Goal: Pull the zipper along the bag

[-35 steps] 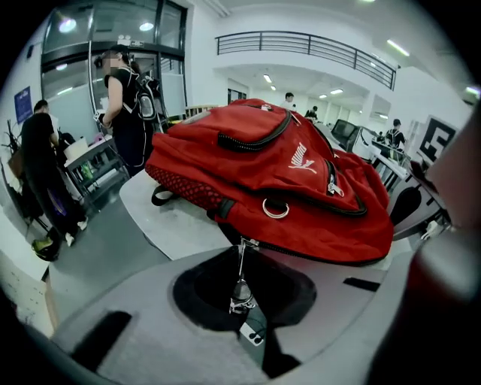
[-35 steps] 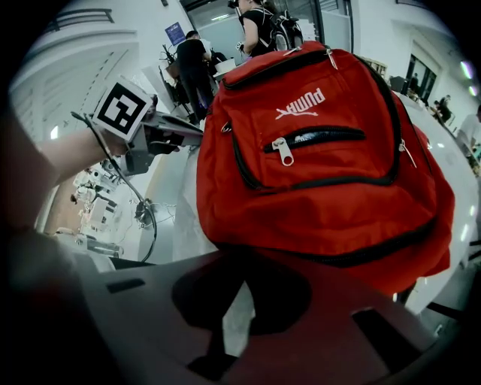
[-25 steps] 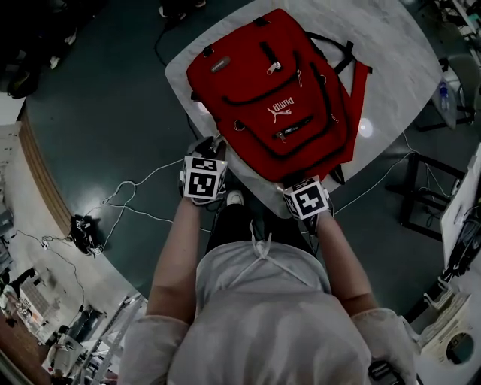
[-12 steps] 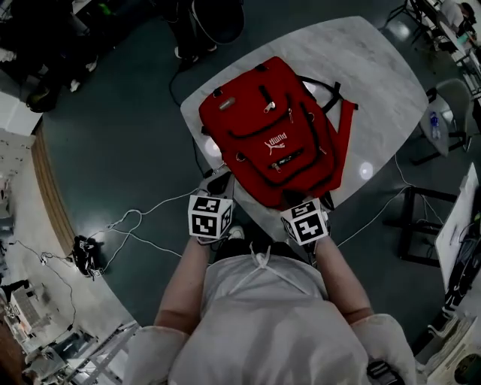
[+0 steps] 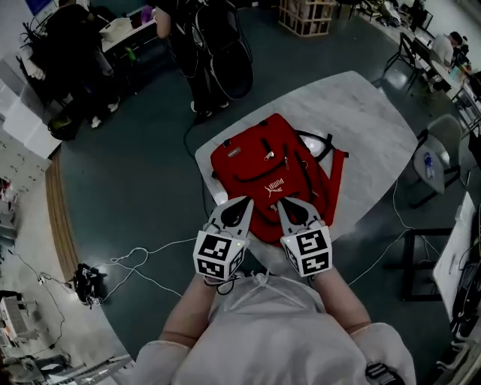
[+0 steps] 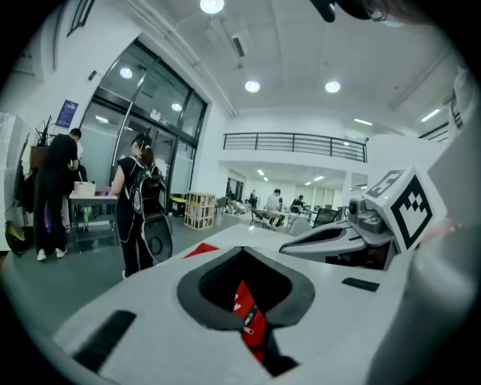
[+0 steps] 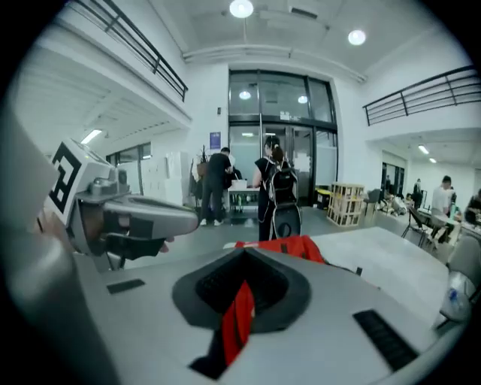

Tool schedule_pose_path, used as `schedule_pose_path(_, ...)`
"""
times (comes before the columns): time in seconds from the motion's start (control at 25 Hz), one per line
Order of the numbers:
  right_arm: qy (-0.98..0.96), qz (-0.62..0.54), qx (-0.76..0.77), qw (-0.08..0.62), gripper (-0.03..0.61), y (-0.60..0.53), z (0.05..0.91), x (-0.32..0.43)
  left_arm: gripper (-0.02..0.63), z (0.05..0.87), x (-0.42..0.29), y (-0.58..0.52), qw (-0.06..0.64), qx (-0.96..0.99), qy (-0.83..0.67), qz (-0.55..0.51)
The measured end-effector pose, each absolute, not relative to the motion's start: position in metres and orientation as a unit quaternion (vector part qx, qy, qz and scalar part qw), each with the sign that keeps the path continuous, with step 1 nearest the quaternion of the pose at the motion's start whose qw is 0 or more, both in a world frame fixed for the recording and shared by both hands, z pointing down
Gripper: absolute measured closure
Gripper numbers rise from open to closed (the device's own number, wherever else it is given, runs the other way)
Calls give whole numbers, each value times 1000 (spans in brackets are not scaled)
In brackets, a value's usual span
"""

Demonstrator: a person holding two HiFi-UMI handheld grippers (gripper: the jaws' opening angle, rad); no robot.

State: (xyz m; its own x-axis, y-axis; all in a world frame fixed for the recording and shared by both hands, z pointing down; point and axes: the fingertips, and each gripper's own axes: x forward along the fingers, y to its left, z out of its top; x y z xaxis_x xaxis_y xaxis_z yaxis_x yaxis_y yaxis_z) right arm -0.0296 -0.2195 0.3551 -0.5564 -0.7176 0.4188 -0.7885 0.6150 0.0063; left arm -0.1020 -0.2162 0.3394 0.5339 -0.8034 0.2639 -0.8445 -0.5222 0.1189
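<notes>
A red backpack [image 5: 263,173] lies flat on the pale marble table [image 5: 361,120], its front pockets up and a silver zipper pull [image 5: 268,156] on the upper pocket. Both grippers hang side by side in the air above the bag's near end and touch nothing. My left gripper [image 5: 242,204] is shut and empty; in the left gripper view [image 6: 242,250] a strip of the red bag [image 6: 248,319] shows through the hole between its closed jaws. My right gripper [image 5: 285,205] is shut too [image 7: 244,252], with the bag [image 7: 289,247] lying beyond it.
Two people stand at a desk beyond the table's far side [image 5: 210,45]. A chair [image 5: 436,150] holding a bottle is at the right. Cables [image 5: 143,256] trail across the dark floor on the left. A wooden crate [image 5: 304,15] stands at the back.
Both grippers have risen from the table's near edge beside the bag and come together above its near end. The head view has pulled back, so the bag looks smaller.
</notes>
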Motion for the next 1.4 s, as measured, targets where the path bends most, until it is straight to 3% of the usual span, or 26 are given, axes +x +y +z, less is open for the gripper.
schedule_pose_path(0.48,-902,27,423,84,552,-212,258,-27,594,235,-79,-204,28,880,-473,27)
schedule_pose_path(1.4,-900,34,425,85,552,-204,262,-17,594,255,-70,-200,59,874,-480,42)
